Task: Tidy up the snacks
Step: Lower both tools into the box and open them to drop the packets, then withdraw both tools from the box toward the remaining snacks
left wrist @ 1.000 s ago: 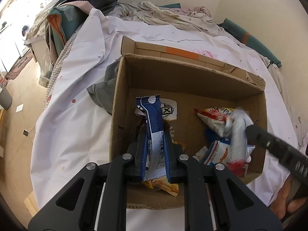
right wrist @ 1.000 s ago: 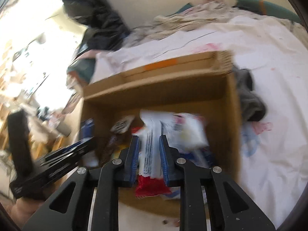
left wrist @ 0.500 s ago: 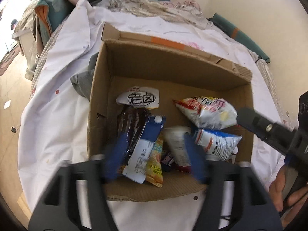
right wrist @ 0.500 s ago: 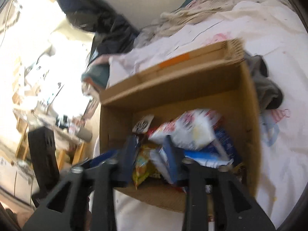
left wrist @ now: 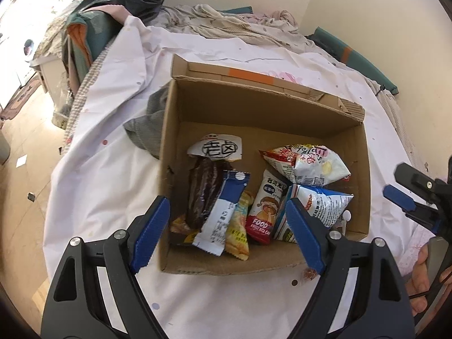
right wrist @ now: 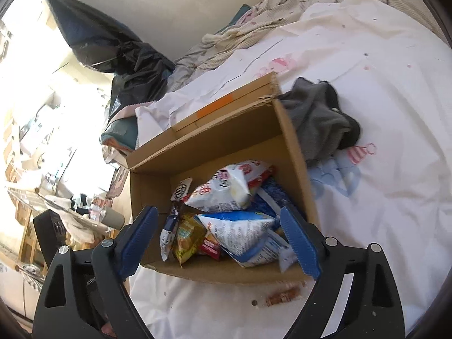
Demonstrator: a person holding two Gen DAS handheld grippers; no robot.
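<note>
An open cardboard box [left wrist: 265,107] sits on a white bed sheet and holds several snack packets. A blue-and-white packet [left wrist: 223,214] lies by a dark brown one [left wrist: 203,189]. A red-and-white bag [left wrist: 308,163] and a blue-and-white bag [left wrist: 322,200] fill the right side. My left gripper [left wrist: 226,202] hovers over the box's near edge, its jaws opening, gripping nothing. In the right wrist view my right gripper [right wrist: 218,210] hangs above the same box [right wrist: 214,141], jaws opening, the blue-and-white bag [right wrist: 240,228] lying loose below.
A grey cloth [left wrist: 147,130] is bunched against the box's left wall. A small brown wrapped piece [right wrist: 284,296] lies on the sheet [right wrist: 381,113] before the box. Rumpled bedding and a black bag [right wrist: 127,56] are piled at the far end. A hand [left wrist: 423,276] shows at the right edge.
Both grippers went from shut on packets to wide open. The blue-and-white packet and the white-and-red one now lie in the box. Both grippers have drawn back toward the near edge.
</note>
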